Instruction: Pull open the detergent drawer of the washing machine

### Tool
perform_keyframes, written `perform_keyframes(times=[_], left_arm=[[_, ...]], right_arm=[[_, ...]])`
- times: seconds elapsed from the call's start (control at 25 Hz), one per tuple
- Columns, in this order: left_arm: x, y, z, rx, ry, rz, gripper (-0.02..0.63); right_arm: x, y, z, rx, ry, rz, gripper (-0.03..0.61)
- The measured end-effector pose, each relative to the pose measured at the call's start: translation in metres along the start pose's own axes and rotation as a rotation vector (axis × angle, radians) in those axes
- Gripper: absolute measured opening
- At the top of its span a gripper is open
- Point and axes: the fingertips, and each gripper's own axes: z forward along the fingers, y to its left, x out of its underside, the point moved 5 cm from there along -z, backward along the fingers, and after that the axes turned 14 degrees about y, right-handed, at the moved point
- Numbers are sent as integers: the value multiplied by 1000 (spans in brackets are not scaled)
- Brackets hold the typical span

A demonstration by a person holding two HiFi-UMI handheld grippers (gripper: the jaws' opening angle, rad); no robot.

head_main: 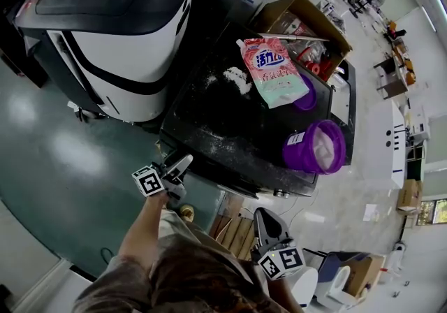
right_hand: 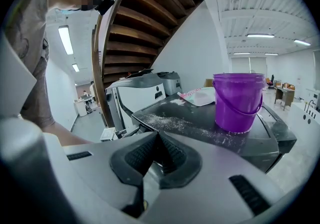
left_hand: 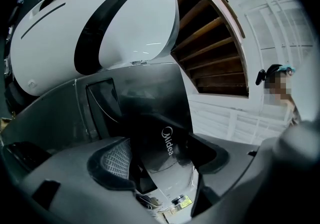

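Right gripper [head_main: 262,215], fingers together; purple bucket [head_main: 314,147], pale contents.

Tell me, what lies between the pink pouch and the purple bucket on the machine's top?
In the head view, a smaller purple round thing peeks from under the pink pouch; from it to the purple bucket, only the dark top.

The washing machine [head_main: 230,123] is showing a dark, glossy top that is carrying a rough dusting of white powder [head_main: 236,79]. The purple bucket [head_main: 316,147] is looking like translucent plastic, and the pink pouch [head_main: 274,70] is shining like slick film. The brown box [head_main: 307,15] is reading as matt cardboard. The stair treads [right_hand: 145,18] are showing brown wood. The left tongs [left_hand: 162,160] are showing matt grey plastic with ribbed dark facings.
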Motion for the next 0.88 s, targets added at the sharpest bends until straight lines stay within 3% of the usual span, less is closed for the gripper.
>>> perform_keyframes(times=[0.88], left_arm=[[23, -15, -35, 0, -10, -18, 353]], right_arm=[[-3, 19, 10, -63, 3, -55, 3]])
